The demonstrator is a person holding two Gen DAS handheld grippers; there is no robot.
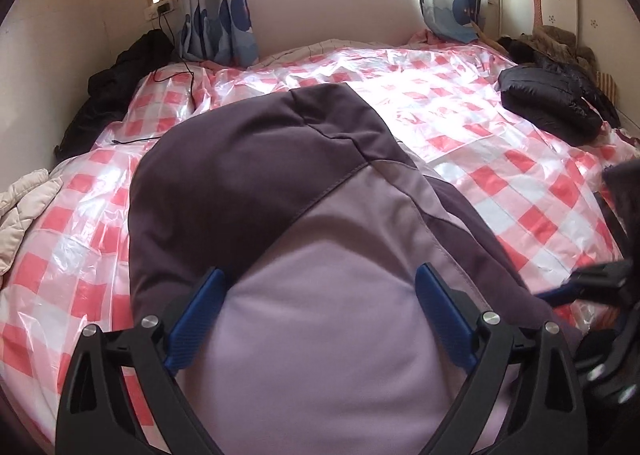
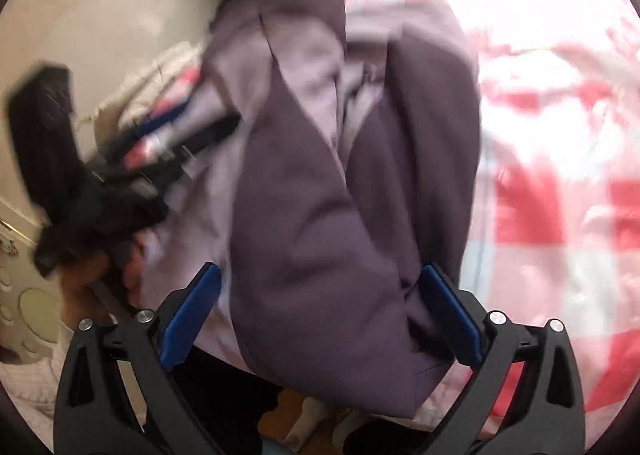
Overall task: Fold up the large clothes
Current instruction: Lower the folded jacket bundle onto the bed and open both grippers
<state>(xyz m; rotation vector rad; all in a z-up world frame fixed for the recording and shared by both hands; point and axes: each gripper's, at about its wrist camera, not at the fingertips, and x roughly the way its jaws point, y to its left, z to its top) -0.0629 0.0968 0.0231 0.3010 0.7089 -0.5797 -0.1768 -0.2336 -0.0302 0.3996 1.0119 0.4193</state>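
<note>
A large jacket in dark purple and pale lilac (image 1: 280, 215) lies on the bed, its dark upper part pointing toward the window. My left gripper (image 1: 320, 279) is open, its blue fingers (image 1: 200, 315) spread above the lilac panel. In the right wrist view the same jacket (image 2: 320, 215) lies bunched at the bed's edge, blurred by motion. My right gripper (image 2: 320, 275) is open, its blue fingers on either side of the dark fabric. The right gripper also shows at the right edge of the left wrist view (image 1: 592, 287). The left gripper appears blurred in the right wrist view (image 2: 120, 183).
The bed is covered by a red-and-white checked plastic sheet (image 1: 480, 135). A black puffer jacket (image 1: 552, 99) lies at the far right, a black garment (image 1: 120, 87) at the far left, a cream quilted one (image 1: 20, 211) at the left edge. A cable (image 1: 180, 71) trails from the wall socket.
</note>
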